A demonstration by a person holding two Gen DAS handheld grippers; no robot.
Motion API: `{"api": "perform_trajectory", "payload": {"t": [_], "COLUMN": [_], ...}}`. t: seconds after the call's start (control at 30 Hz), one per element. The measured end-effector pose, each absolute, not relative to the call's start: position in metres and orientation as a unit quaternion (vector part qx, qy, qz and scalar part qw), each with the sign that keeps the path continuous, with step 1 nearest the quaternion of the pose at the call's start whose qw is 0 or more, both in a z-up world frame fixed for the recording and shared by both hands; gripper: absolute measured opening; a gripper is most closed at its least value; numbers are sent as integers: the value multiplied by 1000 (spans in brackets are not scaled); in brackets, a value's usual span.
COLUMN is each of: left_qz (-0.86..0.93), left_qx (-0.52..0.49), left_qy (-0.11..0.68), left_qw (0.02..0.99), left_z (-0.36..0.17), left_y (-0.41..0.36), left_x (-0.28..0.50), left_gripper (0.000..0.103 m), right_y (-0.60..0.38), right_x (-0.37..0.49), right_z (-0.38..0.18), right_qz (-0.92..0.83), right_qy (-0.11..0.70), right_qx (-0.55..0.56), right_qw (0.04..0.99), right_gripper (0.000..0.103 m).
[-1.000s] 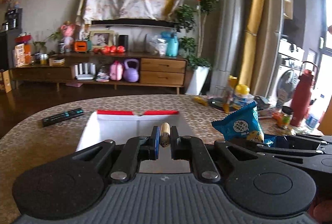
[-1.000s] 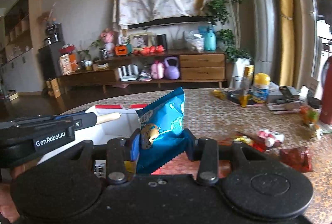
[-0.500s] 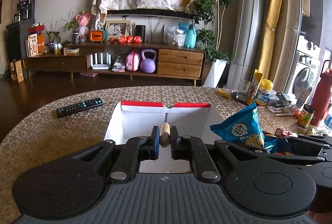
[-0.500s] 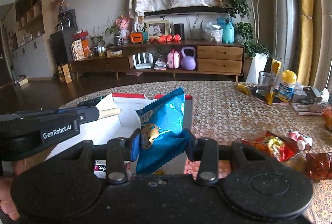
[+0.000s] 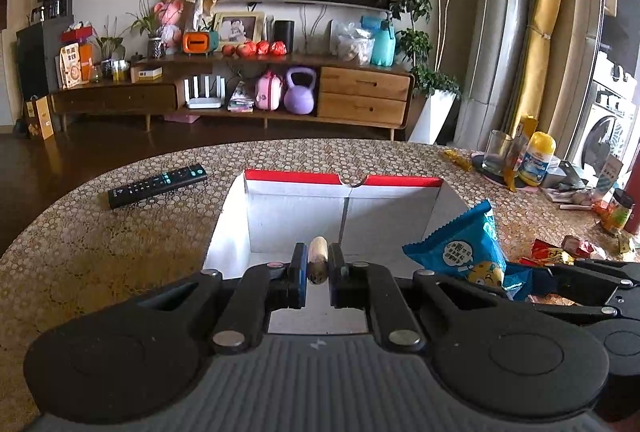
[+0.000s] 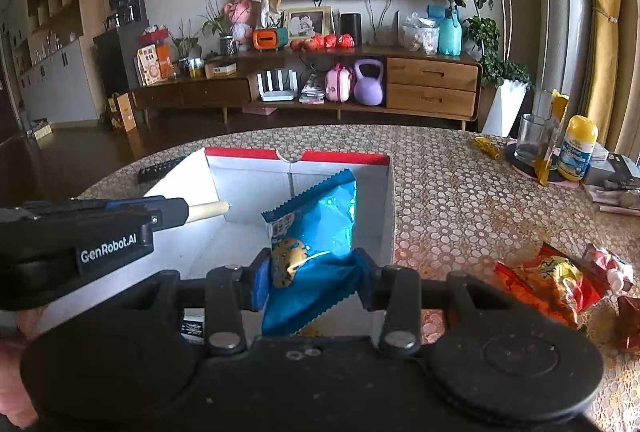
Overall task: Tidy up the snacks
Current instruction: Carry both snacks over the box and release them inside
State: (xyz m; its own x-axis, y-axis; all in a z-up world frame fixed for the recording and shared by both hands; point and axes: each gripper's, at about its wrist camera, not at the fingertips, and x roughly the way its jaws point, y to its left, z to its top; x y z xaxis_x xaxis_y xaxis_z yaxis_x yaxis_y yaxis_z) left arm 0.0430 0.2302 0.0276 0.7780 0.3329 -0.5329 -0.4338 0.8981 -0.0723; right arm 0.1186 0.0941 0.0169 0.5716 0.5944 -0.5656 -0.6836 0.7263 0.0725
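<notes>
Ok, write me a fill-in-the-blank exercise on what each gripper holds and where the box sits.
1. The right gripper is shut on a ____ snack packet.
2. The left gripper pinches a thin beige ____ between its fingers.
3. Both grippers hang over the open white box with the ____ rim.
4. On the table left of that box lies a black ____.

Missing words: blue; stick; red; remote

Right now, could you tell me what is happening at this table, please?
A person is sorting snacks into an open white box with a red rim, using tongs in each hand. The left tongs are shut on a small beige stick-shaped snack, held over the box. The right tongs are shut on a blue cookie packet, also over the box. More red and orange wrappers lie on the table to the right.
</notes>
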Motion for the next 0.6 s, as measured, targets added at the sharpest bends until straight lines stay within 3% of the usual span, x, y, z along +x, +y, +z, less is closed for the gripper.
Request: {"api": "perform_trajectory", "payload": {"t": [0.23,0.37,0.6], "left_qz": [210,207,209], "left_qx": [-108,-107,-107], "left_qy": [275,281,281], "left_qw": [932,931,931], "left_z": [22,20,21], "left_y": [237,236,231], "left_x": [52,54,55], "left_gripper": [10,10,10], "right_y": [103,98,84], "right_x": [125,124,113], "right_z": [15,15,21], "right_qz": [355,353,352], "right_qy": [305,303,298], "right_qx": [-91,-88,-71], "right_qw": [879,881,885], "right_gripper": [44,54,54]}}
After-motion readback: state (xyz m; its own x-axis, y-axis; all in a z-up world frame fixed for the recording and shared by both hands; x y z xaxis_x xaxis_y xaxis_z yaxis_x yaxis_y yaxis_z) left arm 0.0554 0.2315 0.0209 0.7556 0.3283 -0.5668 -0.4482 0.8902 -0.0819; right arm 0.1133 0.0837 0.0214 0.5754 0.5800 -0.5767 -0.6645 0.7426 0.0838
